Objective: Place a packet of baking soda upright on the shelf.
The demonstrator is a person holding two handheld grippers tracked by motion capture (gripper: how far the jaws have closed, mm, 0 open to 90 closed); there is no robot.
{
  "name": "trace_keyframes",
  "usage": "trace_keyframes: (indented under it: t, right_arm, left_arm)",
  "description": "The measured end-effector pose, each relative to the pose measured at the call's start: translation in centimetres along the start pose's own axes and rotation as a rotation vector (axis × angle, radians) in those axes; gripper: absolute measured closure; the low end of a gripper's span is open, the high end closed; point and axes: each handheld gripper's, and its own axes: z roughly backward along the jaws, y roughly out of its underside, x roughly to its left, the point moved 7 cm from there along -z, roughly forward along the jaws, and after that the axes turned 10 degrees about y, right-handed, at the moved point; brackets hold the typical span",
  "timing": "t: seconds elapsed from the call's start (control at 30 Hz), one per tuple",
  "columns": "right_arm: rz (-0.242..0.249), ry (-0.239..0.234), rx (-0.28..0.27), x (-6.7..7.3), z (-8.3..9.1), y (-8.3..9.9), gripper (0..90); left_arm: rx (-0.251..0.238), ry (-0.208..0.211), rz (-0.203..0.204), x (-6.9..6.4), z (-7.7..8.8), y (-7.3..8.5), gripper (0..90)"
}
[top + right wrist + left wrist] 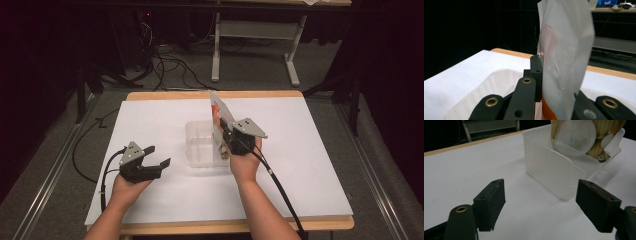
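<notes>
A translucent plastic container (200,142) stands in the middle of the white table (310,165). My right gripper (227,132) is shut on a flat white pouch with orange and red print (218,112), held upright on edge over the container's right side. In the right gripper view the pouch (564,62) rises between my jaws, with the container (486,85) below. My left gripper (157,156) rests open on the table left of the container, with nothing between its jaws. In the left gripper view the container (549,170) lies ahead of the left gripper (540,195), the pouch (576,135) standing in its far end.
Bare white table surface lies to the left, right and front of the container. A wooden edge (215,94) borders the table at the back. Beyond it stand a metal-legged bench (255,30) and loose floor cables (165,65).
</notes>
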Motion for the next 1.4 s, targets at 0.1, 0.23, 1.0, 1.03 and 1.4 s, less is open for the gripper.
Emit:
trace_keyframes:
  t: [0.1, 0.23, 1.0, 1.03, 1.4]
  right_arm:
    - [0.004, -0.011, 0.019, 0.2, 0.0, 0.5, 89.8]
    - [0.005, -0.016, 0.034, 0.3, 0.1, 1.2, 86.6]
    - [0.021, -0.031, 0.037, 0.8, 2.2, 1.7, 90.0]
    - [0.028, -0.032, 0.034, 0.8, 2.3, 1.8, 90.0]
    - [0.038, -0.037, 0.027, 1.3, 2.6, 2.4, 90.0]
  left_arm:
    - [-0.002, 0.000, 0.001, 0.0, 0.0, 0.0, 24.0]
    - [-0.001, 0.001, 0.001, 0.0, 0.0, 0.0, 24.0]
    - [0.006, 0.005, -0.001, -0.2, -0.2, 0.1, 24.0]
    - [0.006, 0.004, 0.002, -0.2, -0.2, 0.1, 24.0]
    - [0.005, 0.001, -0.001, -0.2, -0.1, 0.1, 24.0]
